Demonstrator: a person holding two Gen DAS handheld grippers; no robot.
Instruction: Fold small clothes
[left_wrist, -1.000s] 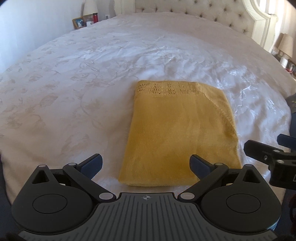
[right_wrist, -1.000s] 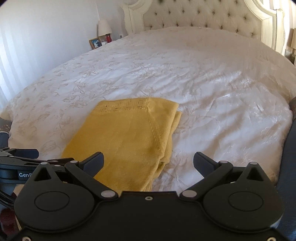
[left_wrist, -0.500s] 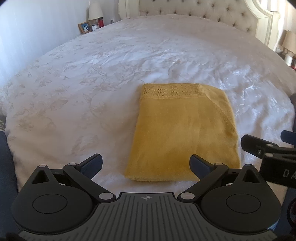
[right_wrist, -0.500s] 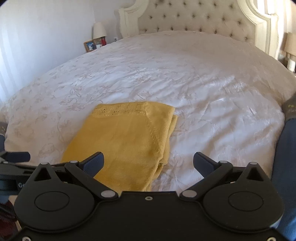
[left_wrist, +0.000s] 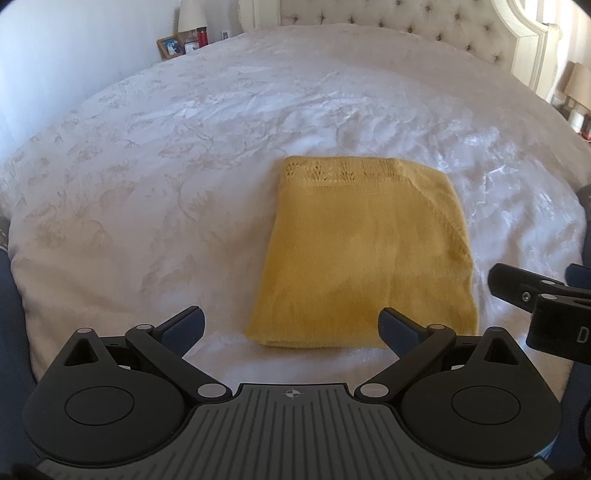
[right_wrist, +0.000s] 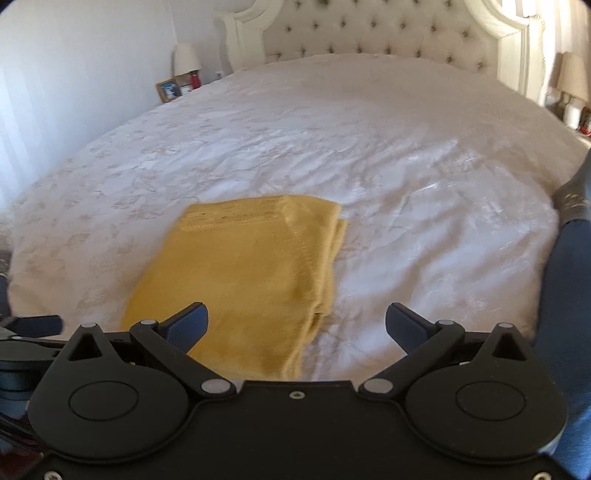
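A yellow knitted garment (left_wrist: 365, 251) lies folded into a flat rectangle on the white bedspread (left_wrist: 184, 177), with a lacy band along its far edge. It also shows in the right wrist view (right_wrist: 251, 273), with stacked layers at its right edge. My left gripper (left_wrist: 291, 326) is open and empty, held back from the garment's near edge. My right gripper (right_wrist: 297, 325) is open and empty, above the garment's near right corner. The right gripper's fingers (left_wrist: 517, 286) show at the right of the left wrist view.
A tufted cream headboard (right_wrist: 388, 37) stands at the far end of the bed. A bedside table at the far left holds a lamp (right_wrist: 187, 59) and a photo frame (right_wrist: 168, 89). Another lamp (right_wrist: 570, 79) stands at the far right. Blue clothing (right_wrist: 561, 295) is at the right edge.
Both grippers have drawn back and risen away from the folded garment, which now looks smaller and farther. The garment has not moved. Both grippers stay open.
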